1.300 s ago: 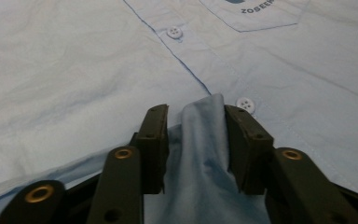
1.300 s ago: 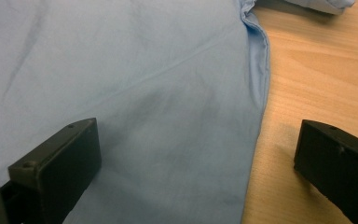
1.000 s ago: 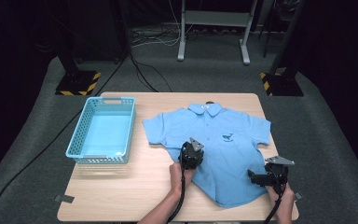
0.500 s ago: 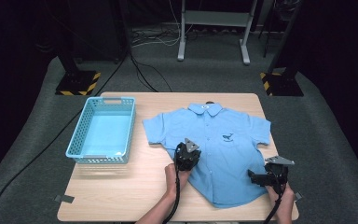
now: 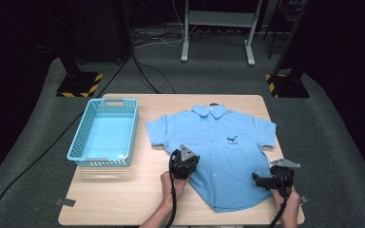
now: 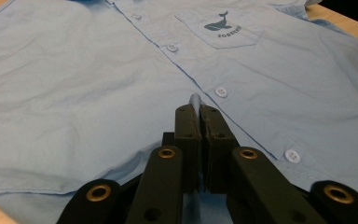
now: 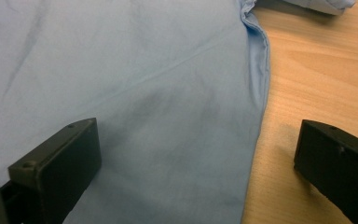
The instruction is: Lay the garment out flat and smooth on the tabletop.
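Note:
A light blue short-sleeved shirt (image 5: pixel 228 142) lies flat, front up, on the right half of the wooden table (image 5: pixel 119 194); it has a whale logo (image 6: pixel 221 25) on the chest pocket and white buttons. My left gripper (image 5: pixel 184 164) sits at the shirt's left side seam, shut on a small fold of blue fabric that pokes out between its tips (image 6: pixel 199 108). My right gripper (image 5: pixel 262 180) rests at the shirt's lower right edge, open wide (image 7: pixel 198 140). One of its jaws is over the cloth (image 7: pixel 121 60), the other over bare wood.
A light blue plastic basket (image 5: pixel 103 133) stands on the table's left half, with nothing in it. Bare wood lies in front of the basket and along the near edge. Black stands and cables are on the dark floor behind the table.
My left gripper has shifted a little to the left with the shirt fabric pinched in it. The right gripper has kept still.

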`<control>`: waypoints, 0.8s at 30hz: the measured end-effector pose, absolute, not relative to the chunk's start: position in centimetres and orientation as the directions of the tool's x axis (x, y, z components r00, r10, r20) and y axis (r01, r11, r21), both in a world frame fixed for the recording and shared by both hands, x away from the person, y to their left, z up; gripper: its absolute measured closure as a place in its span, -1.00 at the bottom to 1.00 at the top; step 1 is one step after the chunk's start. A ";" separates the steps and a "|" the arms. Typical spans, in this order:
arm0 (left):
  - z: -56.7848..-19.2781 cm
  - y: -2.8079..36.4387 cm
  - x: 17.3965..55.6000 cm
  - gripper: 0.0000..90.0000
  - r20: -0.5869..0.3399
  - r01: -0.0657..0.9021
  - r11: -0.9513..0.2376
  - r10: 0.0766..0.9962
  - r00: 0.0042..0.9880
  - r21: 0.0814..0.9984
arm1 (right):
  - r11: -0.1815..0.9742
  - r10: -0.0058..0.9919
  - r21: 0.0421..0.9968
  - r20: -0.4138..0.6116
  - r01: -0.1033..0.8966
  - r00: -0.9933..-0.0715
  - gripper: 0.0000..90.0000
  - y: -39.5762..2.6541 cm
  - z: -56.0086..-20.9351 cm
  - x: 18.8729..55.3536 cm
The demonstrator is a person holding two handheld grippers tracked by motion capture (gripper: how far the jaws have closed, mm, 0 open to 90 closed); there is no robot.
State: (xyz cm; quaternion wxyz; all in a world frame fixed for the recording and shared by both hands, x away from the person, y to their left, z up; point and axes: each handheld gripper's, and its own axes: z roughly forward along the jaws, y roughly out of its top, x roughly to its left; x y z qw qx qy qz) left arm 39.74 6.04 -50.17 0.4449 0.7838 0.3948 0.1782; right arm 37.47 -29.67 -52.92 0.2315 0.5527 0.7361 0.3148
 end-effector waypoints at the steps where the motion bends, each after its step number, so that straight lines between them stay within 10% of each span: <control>1: -50.1 6.2 39.6 0.91 -0.070 0.458 -0.293 0.778 0.625 0.839 | 0.191 0.959 0.719 0.007 0.668 -0.282 -1.00 -29.7 -52.9 37.5; 24: -50.3 9.3 36.9 0.91 -0.070 0.438 -0.257 0.794 0.604 0.861 | 0.192 0.959 0.719 0.007 0.668 -0.282 -1.00 -29.7 -52.9 37.5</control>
